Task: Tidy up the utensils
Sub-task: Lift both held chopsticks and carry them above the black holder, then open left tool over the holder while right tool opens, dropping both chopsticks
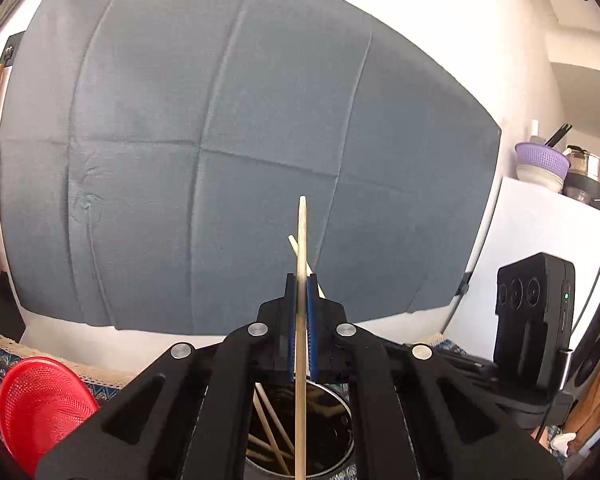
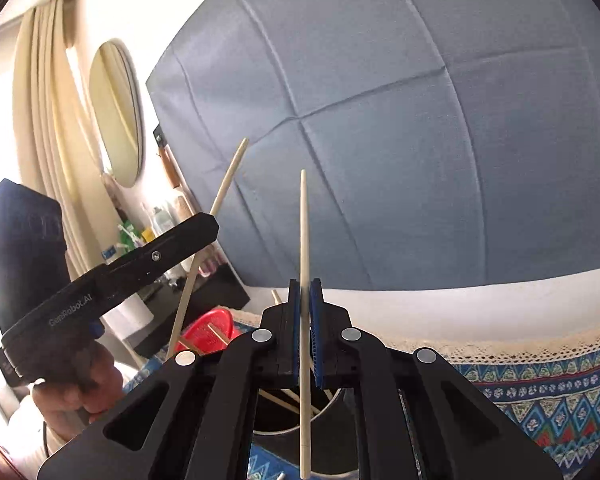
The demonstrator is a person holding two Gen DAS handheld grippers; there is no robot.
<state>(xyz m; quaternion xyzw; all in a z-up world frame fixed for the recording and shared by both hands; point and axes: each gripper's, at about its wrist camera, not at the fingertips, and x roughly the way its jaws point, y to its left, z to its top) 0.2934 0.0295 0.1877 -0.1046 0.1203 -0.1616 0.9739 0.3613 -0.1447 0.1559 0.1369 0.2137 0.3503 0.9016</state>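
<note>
Each hand-held gripper, left (image 1: 301, 280) and right (image 2: 305, 286), is clenched on one upright chopstick (image 1: 301, 312) (image 2: 305, 320) above the dark holder (image 2: 284, 424), which already contains several; these two remain to be dropped in.

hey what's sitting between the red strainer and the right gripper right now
In the right wrist view, the chopstick clamped in the left gripper slants across between the red strainer and the right gripper.

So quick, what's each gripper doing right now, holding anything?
Left gripper: shut on a wooden chopstick.
Right gripper: shut on another wooden chopstick.
</note>
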